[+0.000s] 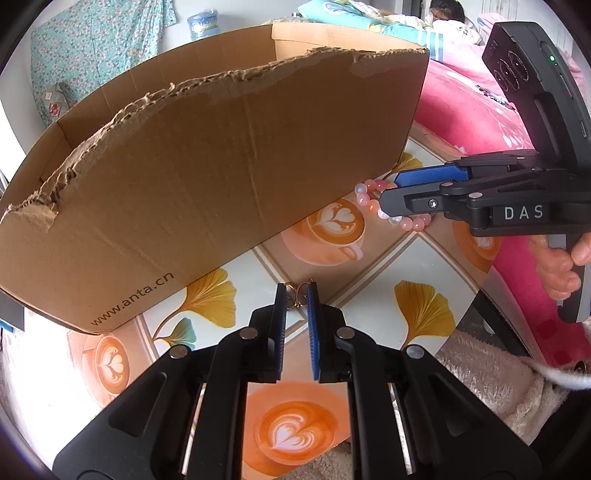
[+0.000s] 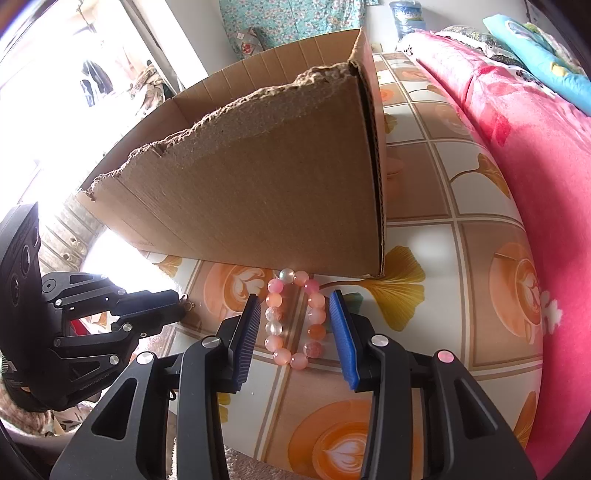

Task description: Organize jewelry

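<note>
A torn-edged cardboard box [image 1: 207,177] stands on the patterned table; it also shows in the right wrist view [image 2: 266,192]. A small gold earring [image 1: 297,295] sits between the blue pads of my left gripper [image 1: 296,291], which is nearly closed around it. A pink and white bead bracelet [image 2: 295,321] lies flat on the table in front of the box, between the fingers of my right gripper [image 2: 293,301], which is open and straddles it. The bracelet [image 1: 391,212] and right gripper [image 1: 388,190] also show in the left wrist view. The left gripper [image 2: 181,304] shows at the left.
The table [image 1: 369,295] has a coffee-cup and ginkgo-leaf cover. A pink bedspread [image 2: 535,147] runs along the right side of the table. A fluffy beige cloth [image 1: 498,373] lies at the near edge. A person [image 1: 447,14] lies on the bed in the far background.
</note>
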Motion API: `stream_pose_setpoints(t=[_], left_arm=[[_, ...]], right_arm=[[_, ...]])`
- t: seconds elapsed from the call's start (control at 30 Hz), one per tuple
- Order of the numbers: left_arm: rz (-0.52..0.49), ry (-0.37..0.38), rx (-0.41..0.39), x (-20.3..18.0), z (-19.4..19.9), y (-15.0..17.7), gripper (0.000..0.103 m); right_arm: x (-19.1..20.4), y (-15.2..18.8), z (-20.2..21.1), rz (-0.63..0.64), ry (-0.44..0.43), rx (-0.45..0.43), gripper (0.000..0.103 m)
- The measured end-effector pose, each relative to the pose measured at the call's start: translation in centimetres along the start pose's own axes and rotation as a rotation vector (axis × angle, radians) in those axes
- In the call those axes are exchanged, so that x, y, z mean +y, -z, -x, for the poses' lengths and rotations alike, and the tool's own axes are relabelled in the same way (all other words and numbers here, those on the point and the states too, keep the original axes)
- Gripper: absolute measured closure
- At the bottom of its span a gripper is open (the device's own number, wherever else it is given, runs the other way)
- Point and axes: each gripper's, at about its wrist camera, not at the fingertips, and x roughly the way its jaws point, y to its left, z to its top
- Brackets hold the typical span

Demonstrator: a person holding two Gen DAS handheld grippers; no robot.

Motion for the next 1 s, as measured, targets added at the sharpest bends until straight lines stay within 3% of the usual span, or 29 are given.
stream_pose_setpoints(t=[0.47, 0.5, 0.53, 1.0], left_arm=[[0.014, 0.032, -0.008, 0.8, 0.7, 0.5, 0.093], [0.015, 0.035, -0.010, 1.0, 0.8, 0.6, 0.094], [0.018, 0.040, -0.011, 1.2, 0.9, 0.6, 0.103], [0.064, 0.082, -0.055, 3.0, 2.4, 2.0, 0.103]], right_arm=[[0.0, -0.1, 0.0, 0.009, -0.001, 0.006, 0.065], [0.0, -0.2, 0.0, 0.010, 0.001, 0.007, 0.065], [0.1, -0.2, 0.0, 0.012, 0.003, 0.009, 0.065], [3.0, -0.8, -0.8, 0.147, 0.097, 0.063, 0.068]])
